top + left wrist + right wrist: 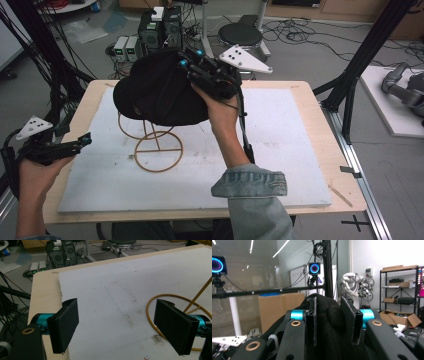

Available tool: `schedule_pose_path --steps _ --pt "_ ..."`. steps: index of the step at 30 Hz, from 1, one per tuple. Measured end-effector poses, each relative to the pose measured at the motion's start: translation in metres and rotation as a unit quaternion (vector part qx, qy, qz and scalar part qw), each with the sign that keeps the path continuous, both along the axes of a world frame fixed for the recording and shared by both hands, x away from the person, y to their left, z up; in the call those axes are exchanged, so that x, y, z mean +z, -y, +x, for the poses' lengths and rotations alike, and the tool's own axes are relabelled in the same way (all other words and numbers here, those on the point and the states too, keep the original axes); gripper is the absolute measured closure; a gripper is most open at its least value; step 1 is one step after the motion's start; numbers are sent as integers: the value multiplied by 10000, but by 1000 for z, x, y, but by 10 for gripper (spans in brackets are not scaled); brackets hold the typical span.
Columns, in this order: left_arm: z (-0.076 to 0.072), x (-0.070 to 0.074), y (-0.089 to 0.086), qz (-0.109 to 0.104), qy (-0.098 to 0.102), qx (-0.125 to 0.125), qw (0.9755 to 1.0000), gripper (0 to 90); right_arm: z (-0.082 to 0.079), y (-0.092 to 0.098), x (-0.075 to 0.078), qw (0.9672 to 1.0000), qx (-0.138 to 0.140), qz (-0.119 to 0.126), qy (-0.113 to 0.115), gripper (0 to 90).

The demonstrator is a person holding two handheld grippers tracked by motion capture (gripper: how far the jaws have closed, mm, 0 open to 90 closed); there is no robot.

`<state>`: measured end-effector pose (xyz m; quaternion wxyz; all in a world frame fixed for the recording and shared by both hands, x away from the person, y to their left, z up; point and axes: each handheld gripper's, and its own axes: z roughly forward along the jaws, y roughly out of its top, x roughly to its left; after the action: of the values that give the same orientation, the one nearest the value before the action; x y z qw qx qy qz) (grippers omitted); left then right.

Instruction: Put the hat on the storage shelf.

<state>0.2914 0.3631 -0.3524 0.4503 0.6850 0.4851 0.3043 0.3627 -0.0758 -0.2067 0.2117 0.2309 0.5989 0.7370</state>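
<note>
High view first: my left gripper (86, 141) hovers at the table's (320, 130) left edge, jaws wide apart; the black cap (155, 90) sits atop the wire stand (157, 150), my right gripper (192, 62) pinching its fabric

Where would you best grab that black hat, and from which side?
By a fold of its soft crown, from above. The hat drapes over the wire stand, so loose cloth bunches up top, as the right gripper shows, pinching it between its jaws. The open left gripper waits aside.
</note>
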Motion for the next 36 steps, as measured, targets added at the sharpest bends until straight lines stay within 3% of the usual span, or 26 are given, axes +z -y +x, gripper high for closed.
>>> schedule_pose_path --steps 16,36 --pt "-6 3 -9 -60 68 62 9999 204 6 -40 -24 9980 415 -338 -326 677" --pt "-10 8 -16 -38 121 148 9998 204 15 -67 -51 9907 758 -845 -751 666"
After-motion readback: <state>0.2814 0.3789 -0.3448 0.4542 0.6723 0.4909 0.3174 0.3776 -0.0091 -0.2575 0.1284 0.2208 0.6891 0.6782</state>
